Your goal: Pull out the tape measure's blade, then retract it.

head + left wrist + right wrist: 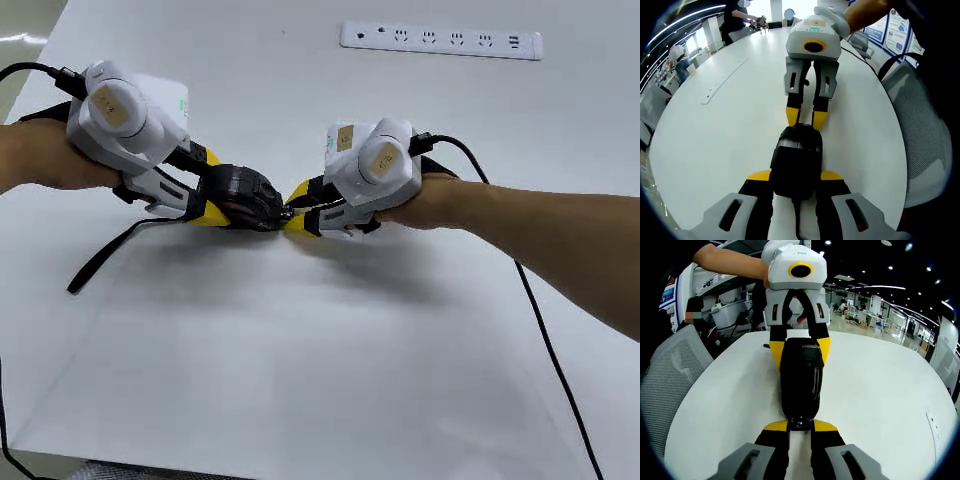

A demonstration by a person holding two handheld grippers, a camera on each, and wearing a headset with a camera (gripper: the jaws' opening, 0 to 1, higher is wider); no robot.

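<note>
Two grippers meet at the black round plastic tape measure on the white tabletop: left gripper clamps its case, right gripper looks pinched on the small blade hook, so an off-axis pull prob slips the hook or twists the case loose.

A: Tape measure colour?
B: Black all over. Its strap is black too.
A: And the tools?
B: Left gripper and right gripper match. Shells are white and light grey, linkages black, fingertips yellow. Each has a tan sticker on top.
A: The rest?
B: Table plain white, no pattern. Power strip white. Cable black. Chair grey mesh.
</note>
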